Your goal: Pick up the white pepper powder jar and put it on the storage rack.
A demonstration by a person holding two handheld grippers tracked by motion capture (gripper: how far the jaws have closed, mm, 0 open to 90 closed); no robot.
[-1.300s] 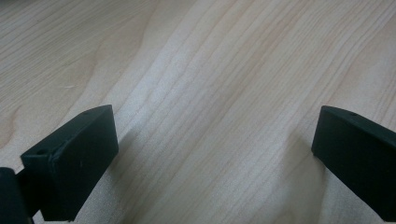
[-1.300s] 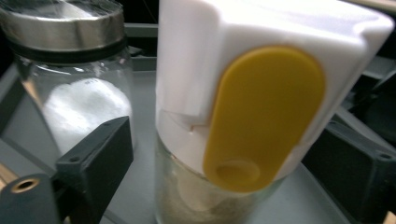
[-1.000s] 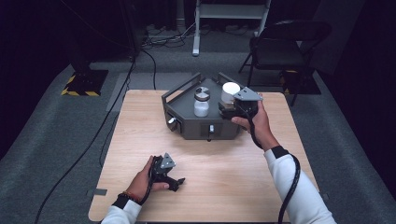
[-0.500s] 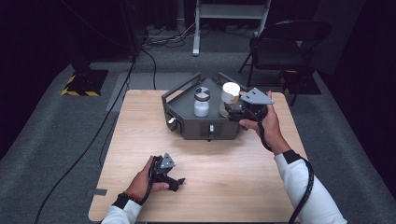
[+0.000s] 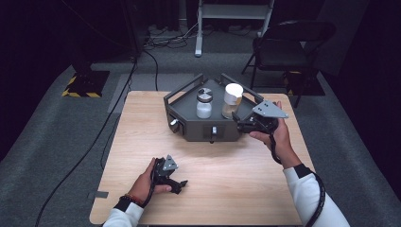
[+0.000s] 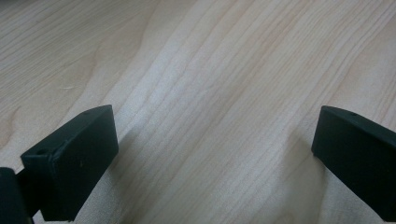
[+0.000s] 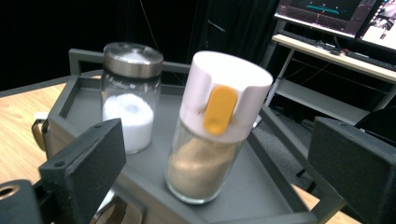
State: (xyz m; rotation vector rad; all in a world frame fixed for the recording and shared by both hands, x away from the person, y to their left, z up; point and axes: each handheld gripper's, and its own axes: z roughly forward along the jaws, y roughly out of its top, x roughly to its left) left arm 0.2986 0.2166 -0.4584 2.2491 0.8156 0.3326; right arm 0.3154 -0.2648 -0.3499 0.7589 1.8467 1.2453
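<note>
A dark grey tray (image 5: 189,124) (image 7: 79,88) stands at the table's far middle. Two glass jars stand in it. One has a silver lid and white powder (image 5: 204,103) (image 7: 129,95). The other has a white cap with a yellow tab and tan powder (image 5: 231,100) (image 7: 212,133). My right gripper (image 5: 241,124) (image 7: 219,172) is open at the tray's right side, its jaws wide apart and aimed at the white-capped jar, not touching it. My left gripper (image 5: 177,185) (image 6: 212,154) lies open on the bare wooden table (image 6: 196,70) near the front edge, with nothing between its jaws.
A black chair (image 5: 283,47) stands behind the table at the right. Cables (image 5: 142,61) run over the grey carpet at the left. A metal stand (image 5: 231,14) is at the back. A desk with monitors (image 7: 336,18) lies beyond the tray in the right gripper view.
My right gripper has drawn back to the right and a little towards me, from over the tray's right part to its right side. The left gripper has stayed still.
</note>
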